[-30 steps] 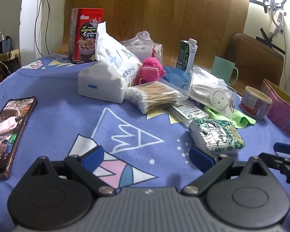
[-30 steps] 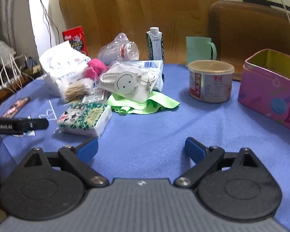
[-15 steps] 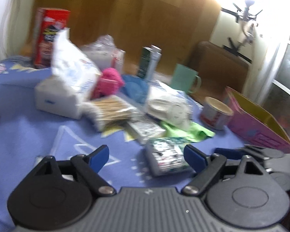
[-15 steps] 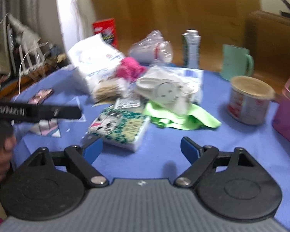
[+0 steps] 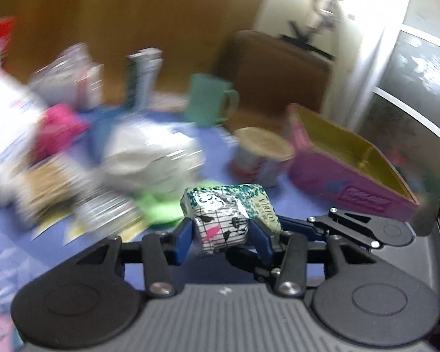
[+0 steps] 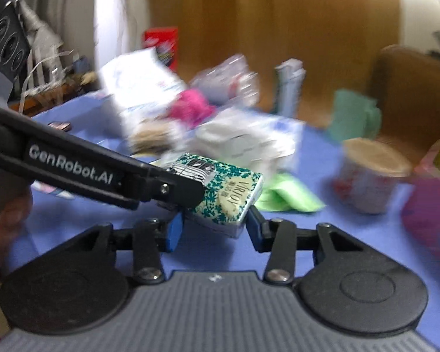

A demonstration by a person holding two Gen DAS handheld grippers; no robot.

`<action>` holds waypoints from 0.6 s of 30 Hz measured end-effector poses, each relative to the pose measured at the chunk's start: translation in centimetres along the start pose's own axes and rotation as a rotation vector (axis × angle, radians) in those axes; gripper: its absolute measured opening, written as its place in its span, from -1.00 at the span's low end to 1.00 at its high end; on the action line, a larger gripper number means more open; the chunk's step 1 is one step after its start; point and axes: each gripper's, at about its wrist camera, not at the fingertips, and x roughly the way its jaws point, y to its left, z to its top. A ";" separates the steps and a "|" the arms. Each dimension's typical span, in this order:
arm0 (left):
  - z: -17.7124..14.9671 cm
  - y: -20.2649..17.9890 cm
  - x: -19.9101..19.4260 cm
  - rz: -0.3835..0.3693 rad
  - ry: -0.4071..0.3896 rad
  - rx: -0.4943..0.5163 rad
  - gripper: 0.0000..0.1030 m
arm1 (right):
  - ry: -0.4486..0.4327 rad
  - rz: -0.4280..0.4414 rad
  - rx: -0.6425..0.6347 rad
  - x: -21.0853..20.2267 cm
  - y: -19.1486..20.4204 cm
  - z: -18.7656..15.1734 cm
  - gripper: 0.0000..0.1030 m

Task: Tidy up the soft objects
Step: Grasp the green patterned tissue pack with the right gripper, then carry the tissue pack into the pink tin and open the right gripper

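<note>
Your left gripper [image 5: 221,234] has just been closing its jaws and now squeezes the green-and-white tissue pack [image 5: 230,215], which is lifted above the blue tablecloth [image 5: 208,149]. Your right gripper [image 6: 211,228] has also been closing; the same pack sits between its blue pads [image 6: 173,231], which seem to touch it on both sides.

Heavy motion blur over the background clutter, bright window glare upper right, fisheye-bent edges
</note>
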 end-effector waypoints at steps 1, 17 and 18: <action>0.8 -1.2 0.8 -0.018 -0.005 0.023 -0.12 | -0.014 -0.037 0.007 -0.7 -1.1 -0.2 -0.05; 7.2 -17.5 15.1 -0.110 -0.022 0.218 0.35 | -0.103 -0.420 0.276 -6.8 -20.4 -2.1 0.20; 7.4 -17.8 15.1 -0.102 -0.028 0.228 0.35 | -0.115 -0.415 0.284 -7.0 -20.8 -2.3 0.20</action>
